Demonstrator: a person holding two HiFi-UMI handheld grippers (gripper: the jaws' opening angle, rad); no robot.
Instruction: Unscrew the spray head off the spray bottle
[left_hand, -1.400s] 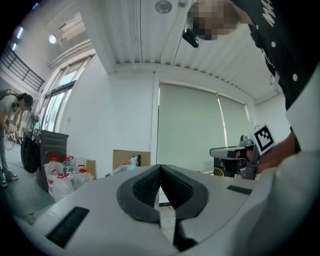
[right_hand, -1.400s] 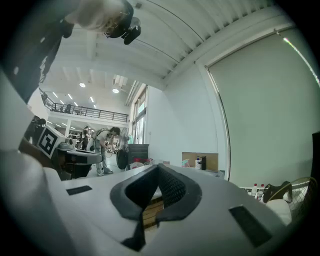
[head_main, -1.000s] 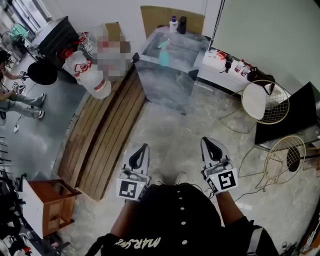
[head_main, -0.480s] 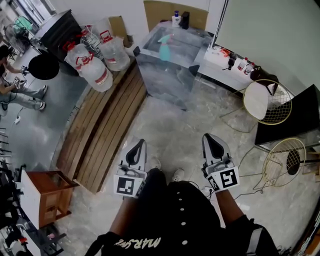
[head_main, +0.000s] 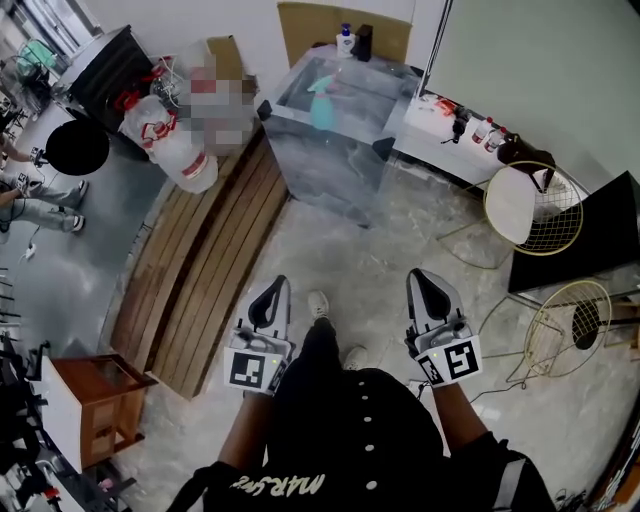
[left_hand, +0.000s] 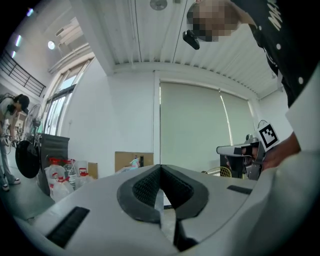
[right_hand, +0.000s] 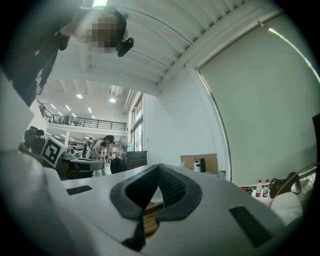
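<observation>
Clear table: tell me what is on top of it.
A teal spray bottle stands on the clear table. A white bottle and a dark container show at its far end; whether they rest on it is unclear.

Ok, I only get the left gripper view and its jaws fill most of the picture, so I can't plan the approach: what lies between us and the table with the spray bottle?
Observer: Bare stone floor. The table is well ahead of the left gripper, with the spray bottle standing on top.
Operator: Anything at the sides?
Observer: A wooden platform runs along the left, and wire chairs stand to the right.
Operator: Is the right gripper free?
Observer: Yes, the right gripper has its jaws together with nothing between them.
</observation>
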